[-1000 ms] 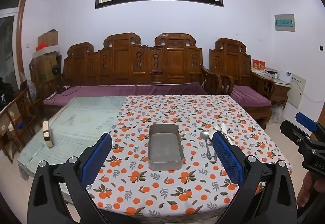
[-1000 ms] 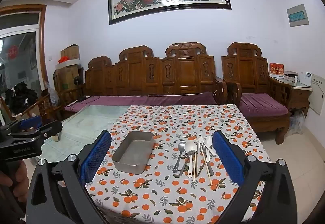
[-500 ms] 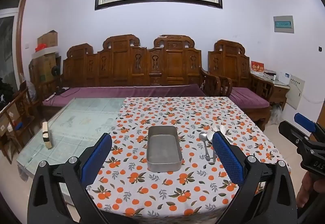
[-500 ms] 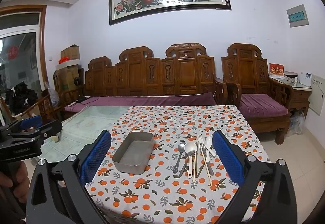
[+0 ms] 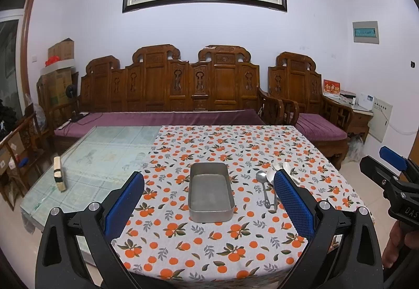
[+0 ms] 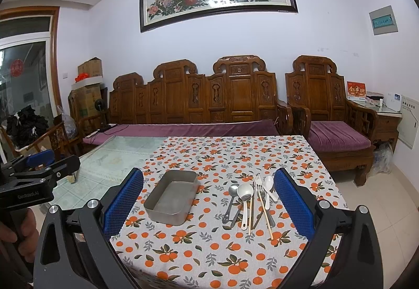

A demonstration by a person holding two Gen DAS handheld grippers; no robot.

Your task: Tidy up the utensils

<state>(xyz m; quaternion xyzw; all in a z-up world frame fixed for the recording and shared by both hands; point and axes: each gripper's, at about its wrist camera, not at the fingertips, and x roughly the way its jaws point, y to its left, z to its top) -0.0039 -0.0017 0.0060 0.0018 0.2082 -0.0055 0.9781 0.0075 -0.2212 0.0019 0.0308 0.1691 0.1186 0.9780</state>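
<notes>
Both tongs are hovering short of the table w/ nothing in them. Right tongs are gaping wide, blue pads far apart. Left tongs are gaping just as wide, also empty.

Key relation: in the right wrist view the utensil pile is sitting lower centre-right of frame, between the two blue pads and closer to the right-hand pad. It's lying on the orange-print tablecloth, just right of the empty metal tray, w/ a strip of cloth between them. Long axes are running roughly away from the camera, bowls and tines toward the sofa, handles toward the near edge and fanning a bit. So the pads would be closing across the handles, not along them.

In the left wrist view the tray is sitting dead centre btwn the pads, and the utensils are off to the right, half behind the right-hand pad. Judging by that, right tongs are looking nearer to the pile and better lined up; left is better placed for the tray.

Hard to read: handles are overlapping, so the exact count is unclear. I'm making out two metal spoons, a white spoon, a fork and chopsticks. Which piece is lying on top near the handles, can't tell. The left view is cutting off most of the pile.
</notes>
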